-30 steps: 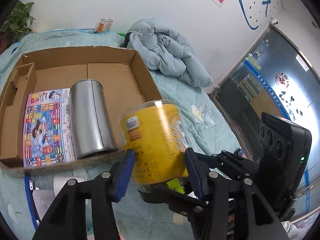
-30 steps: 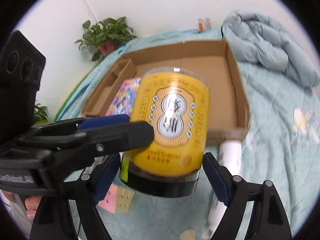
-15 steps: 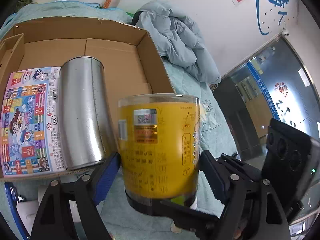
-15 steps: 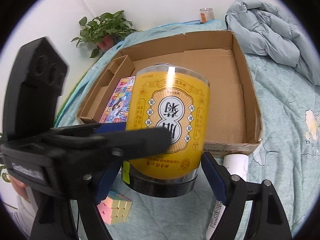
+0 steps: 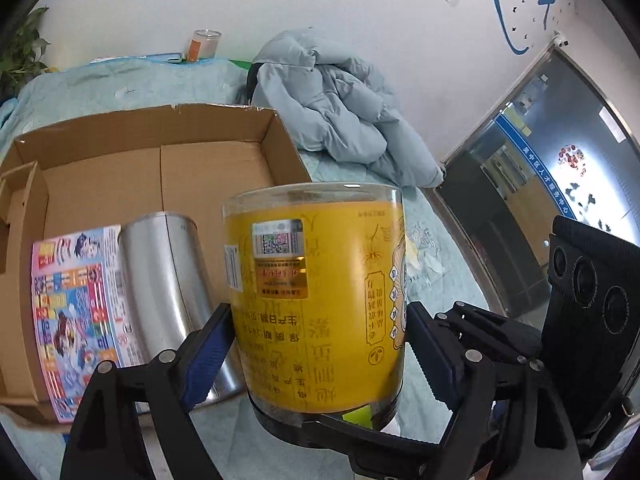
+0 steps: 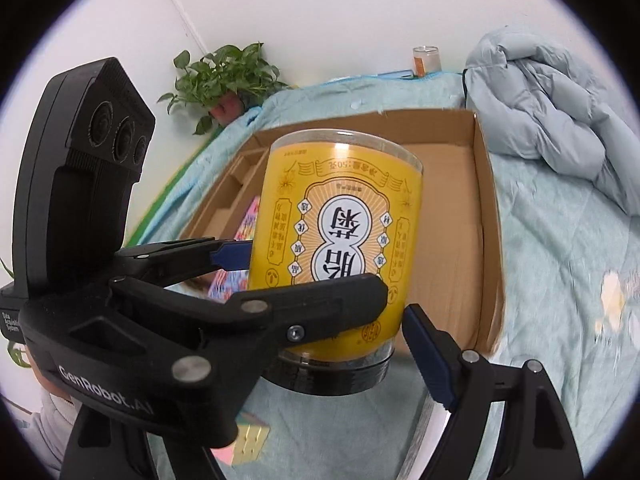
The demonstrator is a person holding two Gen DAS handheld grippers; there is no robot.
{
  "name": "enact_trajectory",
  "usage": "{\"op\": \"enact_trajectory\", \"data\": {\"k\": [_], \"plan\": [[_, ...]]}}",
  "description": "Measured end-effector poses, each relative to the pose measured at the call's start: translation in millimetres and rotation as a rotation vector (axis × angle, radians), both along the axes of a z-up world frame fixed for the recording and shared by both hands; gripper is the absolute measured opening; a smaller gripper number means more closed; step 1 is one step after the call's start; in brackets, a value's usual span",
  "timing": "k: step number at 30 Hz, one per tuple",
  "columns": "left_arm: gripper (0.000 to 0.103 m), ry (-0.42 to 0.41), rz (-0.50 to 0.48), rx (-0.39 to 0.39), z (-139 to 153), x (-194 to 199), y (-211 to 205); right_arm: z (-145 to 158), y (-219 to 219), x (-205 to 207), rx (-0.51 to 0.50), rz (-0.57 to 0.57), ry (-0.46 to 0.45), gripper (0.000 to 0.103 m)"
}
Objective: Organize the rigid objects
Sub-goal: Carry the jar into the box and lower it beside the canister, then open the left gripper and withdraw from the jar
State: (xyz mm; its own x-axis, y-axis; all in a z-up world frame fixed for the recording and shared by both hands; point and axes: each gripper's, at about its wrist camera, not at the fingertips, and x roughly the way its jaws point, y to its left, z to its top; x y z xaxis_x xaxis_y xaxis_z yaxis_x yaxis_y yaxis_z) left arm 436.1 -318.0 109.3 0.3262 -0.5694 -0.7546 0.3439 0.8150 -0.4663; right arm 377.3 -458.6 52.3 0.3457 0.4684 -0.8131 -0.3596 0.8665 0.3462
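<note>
We hold a clear plastic jar with a yellow printed label and black lid (image 5: 320,300), turned upside down so the black lid faces down, raised above the pale blue bedspread (image 5: 440,264) just in front of the shallow brown cardboard box (image 5: 208,168). Our left gripper (image 5: 316,344) has its blue-padded fingers (image 5: 208,356) pressed against both sides of the jar, clamping it. Our right gripper (image 6: 332,340) sits around the same jar; its right finger (image 6: 428,352) stands just beside the jar with a slight gap showing, and its other finger is hidden behind the left gripper, so we cannot tell whether it grips. Inside the box lie a plain silver metal cylinder can (image 5: 168,280) and, just beside it, a colourful cartoon-printed flat box (image 5: 76,312). A crumpled grey-blue padded jacket (image 5: 340,112) lies beyond the box's far corner.
</note>
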Motion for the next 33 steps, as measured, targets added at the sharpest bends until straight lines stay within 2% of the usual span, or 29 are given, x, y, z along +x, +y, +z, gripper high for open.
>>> {"op": "enact_trajectory", "data": {"k": [3, 9, 11, 14, 17, 20, 23, 26, 28, 30, 33], "plan": [[0.083, 0.061, 0.001, -0.001, -14.6, 20.9, -2.7, -8.1, -3.1, 19.9, -0.002, 0.012, 0.044, 0.081], [0.083, 0.22, 0.01, 0.017, -69.2, 41.8, -10.9, -54.7, -11.1, 43.7, -0.004, 0.033, 0.209, 0.081], [0.083, 0.207, -0.005, 0.038, -72.9, 40.3, -15.9, -66.9, -13.2, 44.0, -0.01, 0.035, 0.256, 0.081], [0.082, 0.212, 0.007, 0.058, -70.1, 44.0, -17.4, -71.1, -15.2, 41.7, -0.016, 0.038, 0.271, 0.079], [0.081, 0.133, 0.081, 0.105, -55.2, 48.7, -6.5, -79.0, -15.3, 39.5, -0.051, 0.021, 0.292, 0.078], [0.081, 0.105, 0.098, 0.089, -44.3, 48.6, 7.1, -91.8, -17.9, 42.7, -0.045, -0.008, 0.334, 0.078], [0.081, 0.064, 0.115, 0.12, -39.5, 40.6, 19.6, -94.2, -10.3, 43.6, -0.094, -0.01, 0.326, 0.08], [0.081, -0.001, 0.137, 0.109, -34.1, 22.5, 31.2, -91.0, -5.9, 42.5, -0.086, -0.017, 0.327, 0.08], [0.082, -0.092, 0.182, 0.134, -24.6, 1.8, 45.3, -79.8, -1.7, 33.6, -0.097, -0.017, 0.273, 0.08], [0.084, -0.18, 0.232, 0.161, -17.0, -21.2, 60.3, -58.3, -2.4, 14.5, -0.069, 0.01, 0.175, 0.081], [0.102, -0.293, 0.316, 0.211, -12.4, -59.6, 78.3, -35.4, -6.4, -20.1, -0.138, -0.029, 0.019, 0.082]]}}
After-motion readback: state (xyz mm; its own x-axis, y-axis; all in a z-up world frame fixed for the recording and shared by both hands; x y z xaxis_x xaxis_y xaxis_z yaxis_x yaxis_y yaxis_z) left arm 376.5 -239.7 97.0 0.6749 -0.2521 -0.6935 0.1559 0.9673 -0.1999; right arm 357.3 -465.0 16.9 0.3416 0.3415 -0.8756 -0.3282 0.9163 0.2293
